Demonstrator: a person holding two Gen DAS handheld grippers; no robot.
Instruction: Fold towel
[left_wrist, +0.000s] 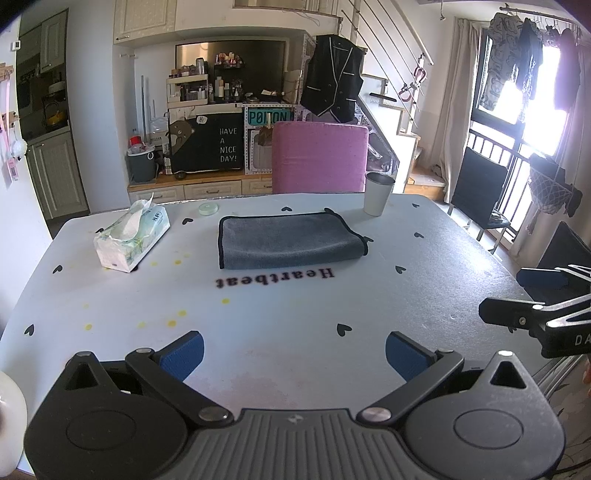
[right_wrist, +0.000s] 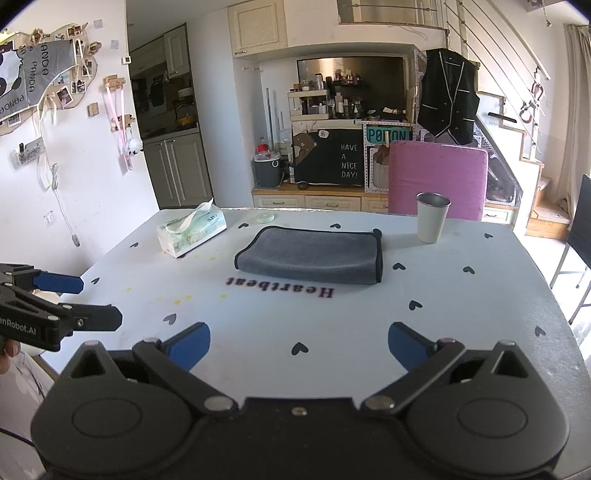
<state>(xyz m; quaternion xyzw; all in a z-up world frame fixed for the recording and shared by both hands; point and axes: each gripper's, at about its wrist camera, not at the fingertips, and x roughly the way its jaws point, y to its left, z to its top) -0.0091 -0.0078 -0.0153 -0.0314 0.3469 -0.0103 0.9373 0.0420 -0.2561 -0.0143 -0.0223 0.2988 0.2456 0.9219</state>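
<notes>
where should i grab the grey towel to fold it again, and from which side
Take the grey microfibre towel with black trim by its trimmed open edge at the right end, one corner per gripper. Its near long side looks like a rounded fold, so there is likely no loose layer there. Come in low from the right, clear of the metal cup. Both the left gripper and the right gripper are open.

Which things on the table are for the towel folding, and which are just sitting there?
For the job:
grey towel, already folded
left tongs, open
right tongs, open

Just sitting there:
tissue box
metal cup
small round green lid
pink chair behind the table
</notes>
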